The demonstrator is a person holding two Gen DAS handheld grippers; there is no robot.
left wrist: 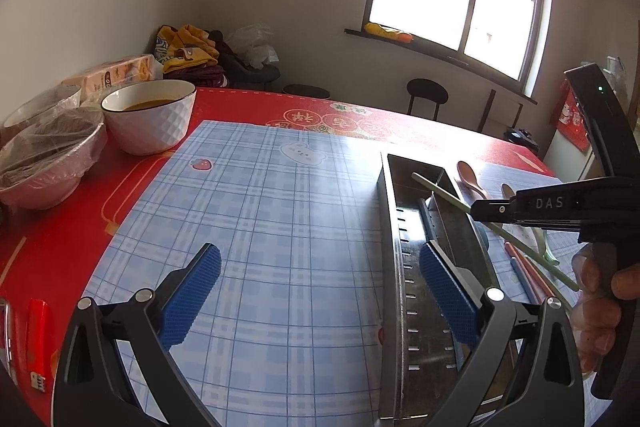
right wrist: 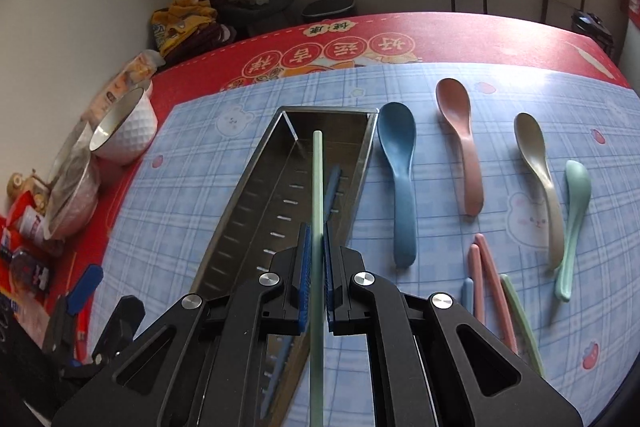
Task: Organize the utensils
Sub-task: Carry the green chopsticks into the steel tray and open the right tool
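Centre frame, the metal tray (right wrist: 256, 211) holds one blue chopstick (right wrist: 334, 183). Right of it, four spoons (right wrist: 400, 187) and loose chopsticks (right wrist: 494, 287) still await sorting. Right tool (right wrist: 315, 267) clamps a green chopstick (right wrist: 317, 187) above the tray; left tool (left wrist: 320, 291) gapes wide, empty.

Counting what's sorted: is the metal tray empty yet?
No. A blue chopstick already lies inside the metal tray; the green chopstick is above it, clamped.

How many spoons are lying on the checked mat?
4, all right of the metal tray: blue spoon beside it, then pink spoon, beige spoon, green spoon. None looks hidden.
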